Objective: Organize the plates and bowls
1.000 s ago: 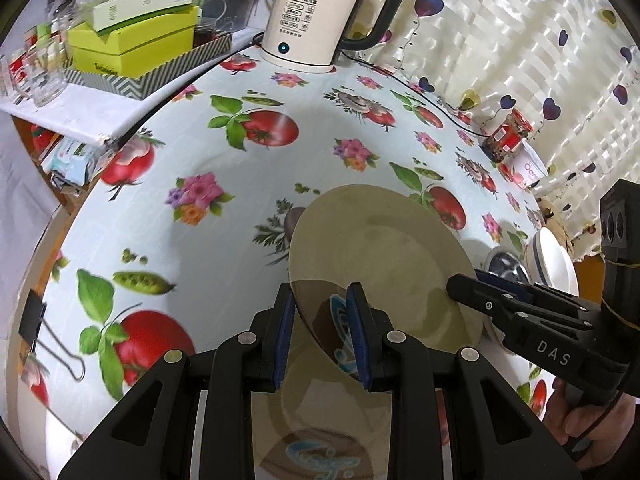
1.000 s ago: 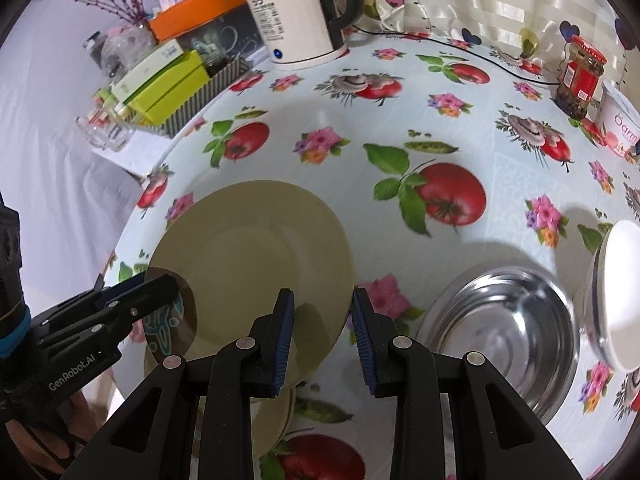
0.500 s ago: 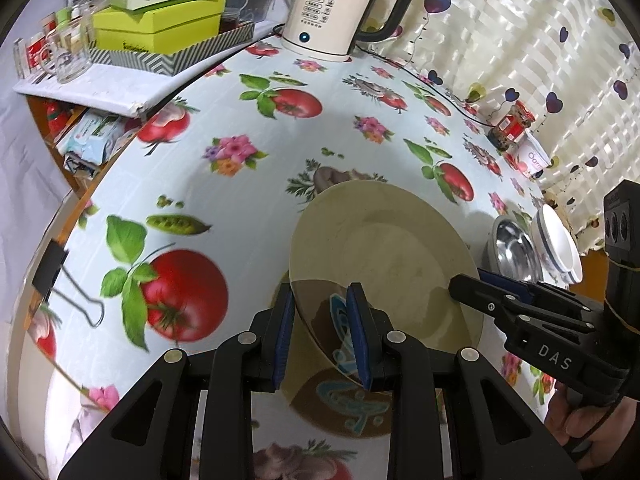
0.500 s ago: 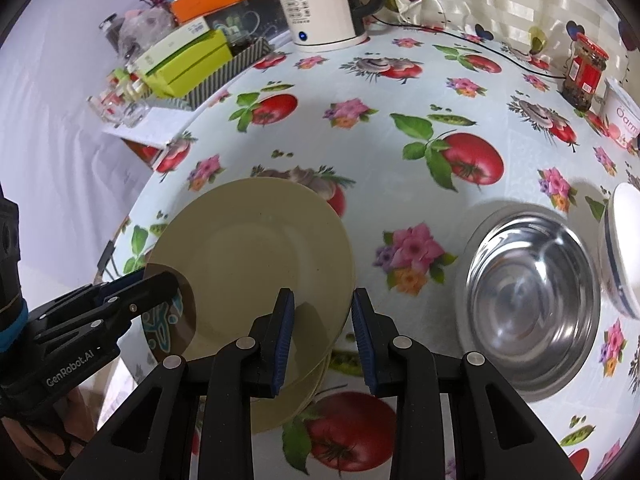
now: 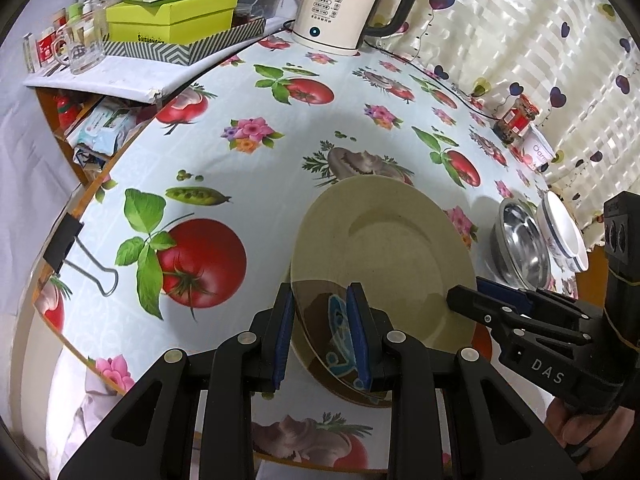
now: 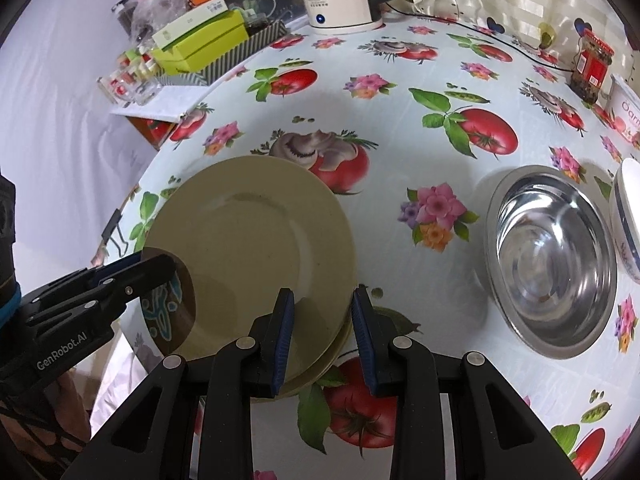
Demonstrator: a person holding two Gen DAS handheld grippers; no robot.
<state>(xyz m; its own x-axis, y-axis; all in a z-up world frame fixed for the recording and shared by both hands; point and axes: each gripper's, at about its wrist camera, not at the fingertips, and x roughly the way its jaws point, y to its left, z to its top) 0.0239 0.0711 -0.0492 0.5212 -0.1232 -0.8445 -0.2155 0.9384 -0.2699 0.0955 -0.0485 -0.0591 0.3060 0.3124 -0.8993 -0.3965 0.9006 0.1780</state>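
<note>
The left gripper [image 5: 320, 332] is clamping the beige plate [image 5: 384, 256] by its near rim, above a patterned plate [image 5: 344, 376] mostly hidden beneath, near the table's [image 5: 248, 184] front edge. The right gripper [image 6: 322, 334], marked "DAS", is sitting part-open around the plate's opposite rim, gripping nothing. A steel bowl [image 6: 552, 256] and a white bowl [image 6: 626, 216], cut off, are lying toward the right edge, and a kettle [image 5: 340, 8] reading "55°C" is standing at the far edge.

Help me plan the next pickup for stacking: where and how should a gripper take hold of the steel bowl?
Pinch the steel bowl by its thin rim, one finger inside and one outside. It sits upright and empty on the table. Come from its near side; the white bowl crowds its far right edge.
</note>
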